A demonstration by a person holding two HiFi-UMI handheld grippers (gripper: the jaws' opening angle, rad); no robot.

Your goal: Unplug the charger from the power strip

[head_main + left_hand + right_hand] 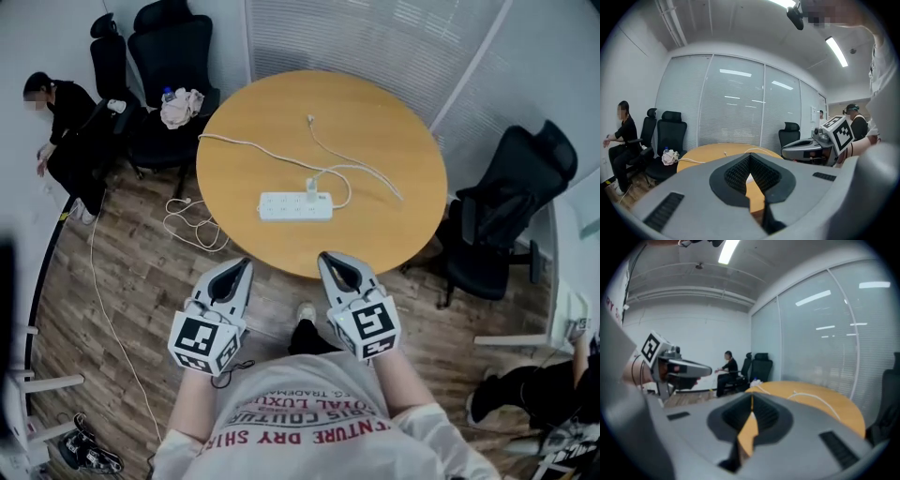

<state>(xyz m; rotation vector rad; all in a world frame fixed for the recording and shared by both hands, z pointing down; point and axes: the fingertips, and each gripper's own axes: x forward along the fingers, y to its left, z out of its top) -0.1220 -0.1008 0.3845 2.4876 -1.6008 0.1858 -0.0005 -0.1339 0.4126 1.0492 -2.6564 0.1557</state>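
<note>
A white power strip (295,206) lies on the round wooden table (375,112), near its front. A white charger (311,189) is plugged into it, and its thin white cable (361,169) loops across the tabletop. The strip's own thick cord (234,142) runs off the left edge of the table. My left gripper (245,265) and right gripper (326,257) hover side by side just short of the table's near edge, both shut and holding nothing. The left gripper view shows its jaws (750,157) meeting, with the table beyond. In the right gripper view the jaws (751,397) are likewise together.
Black office chairs stand at the back left (173,56) and at the right (511,206). One holds a cloth and a bottle (180,106). A person (70,131) sits at the far left. White cables (192,225) lie coiled on the wood floor. Glass walls with blinds stand behind the table.
</note>
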